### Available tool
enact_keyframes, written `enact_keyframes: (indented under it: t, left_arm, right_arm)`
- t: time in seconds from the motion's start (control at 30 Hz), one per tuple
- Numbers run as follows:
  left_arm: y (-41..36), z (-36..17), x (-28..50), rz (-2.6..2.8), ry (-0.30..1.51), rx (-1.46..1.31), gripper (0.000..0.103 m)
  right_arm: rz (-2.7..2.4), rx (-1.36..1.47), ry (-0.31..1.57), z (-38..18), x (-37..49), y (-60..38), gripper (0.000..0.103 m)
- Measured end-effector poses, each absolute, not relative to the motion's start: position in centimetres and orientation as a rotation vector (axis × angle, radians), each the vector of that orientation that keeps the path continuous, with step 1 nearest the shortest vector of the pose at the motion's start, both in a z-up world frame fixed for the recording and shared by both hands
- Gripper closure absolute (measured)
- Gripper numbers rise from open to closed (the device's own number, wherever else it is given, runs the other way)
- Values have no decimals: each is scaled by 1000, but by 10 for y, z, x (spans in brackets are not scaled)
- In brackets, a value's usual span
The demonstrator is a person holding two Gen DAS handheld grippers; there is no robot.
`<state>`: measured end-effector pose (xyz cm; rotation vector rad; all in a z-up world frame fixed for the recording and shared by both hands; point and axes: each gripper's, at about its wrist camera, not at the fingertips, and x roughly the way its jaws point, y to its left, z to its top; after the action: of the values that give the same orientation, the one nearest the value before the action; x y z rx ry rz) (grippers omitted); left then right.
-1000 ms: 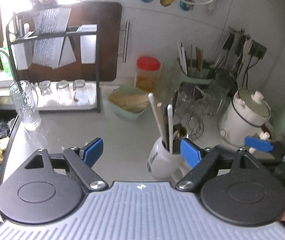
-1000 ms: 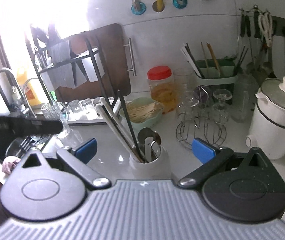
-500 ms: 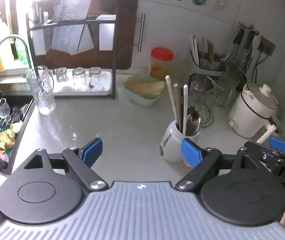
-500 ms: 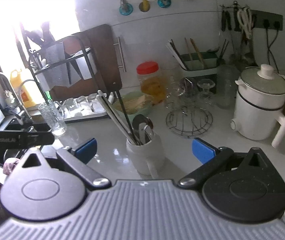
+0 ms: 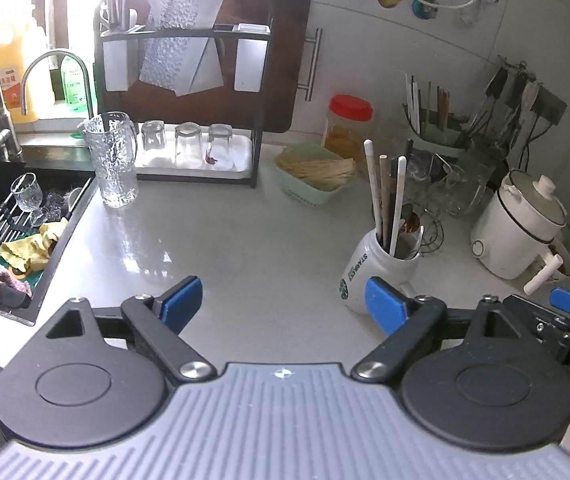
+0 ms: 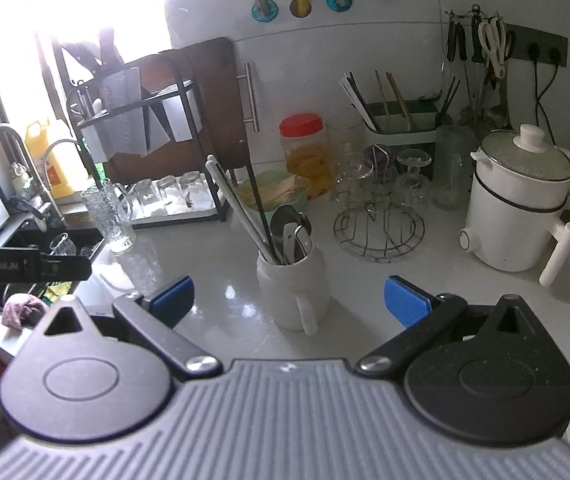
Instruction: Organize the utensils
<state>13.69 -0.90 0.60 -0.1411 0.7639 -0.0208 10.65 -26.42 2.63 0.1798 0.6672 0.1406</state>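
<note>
Left tool (image 5: 281,300) and right tool (image 6: 289,294) both spread apart, empty. Mug (image 6: 295,284) of utensils (image 6: 285,236) on counter (image 5: 225,240), 12 o'clock of right tool. Risk: tall chopsticks snag, mug tips.

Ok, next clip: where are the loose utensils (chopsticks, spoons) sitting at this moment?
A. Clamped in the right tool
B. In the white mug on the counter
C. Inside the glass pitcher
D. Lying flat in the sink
B: the chopsticks and spoons stand in the white mug, and the right tool is open and holds nothing.
</note>
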Motion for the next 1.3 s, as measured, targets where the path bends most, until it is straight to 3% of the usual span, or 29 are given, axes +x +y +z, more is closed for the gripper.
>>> enact_keyframes:
  t: [1.3]
  left_arm:
    - [-2, 12, 123, -40, 718, -112, 4]
  right_arm:
    - [77, 170, 598, 28, 90, -256, 0]
